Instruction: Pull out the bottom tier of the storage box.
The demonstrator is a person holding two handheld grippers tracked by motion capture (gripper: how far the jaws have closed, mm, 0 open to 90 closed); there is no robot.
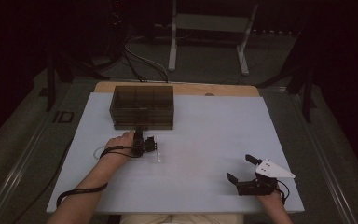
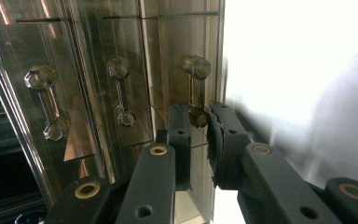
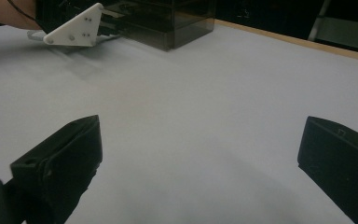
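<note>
A smoky transparent drawer box (image 1: 142, 105) stands at the far left-middle of the white table (image 1: 205, 140). My left gripper (image 1: 139, 133) is against its front face. In the left gripper view the box front (image 2: 98, 70) shows three clear handles, and my left gripper (image 2: 198, 115) is shut on the lower knob of the rightmost handle (image 2: 196, 67). My right gripper (image 1: 239, 167) lies near the table's front right corner, jaws wide open with nothing between them. The right gripper view looks across bare table past my open right gripper (image 3: 200, 135) to the box (image 3: 168, 23) and the left gripper's white plate (image 3: 72, 25).
A wooden edge (image 1: 186, 88) runs along the table's far side. Beyond it are white metal frame legs (image 1: 172, 42) and cables on the floor (image 1: 140, 60). Bare white surface lies between the two grippers.
</note>
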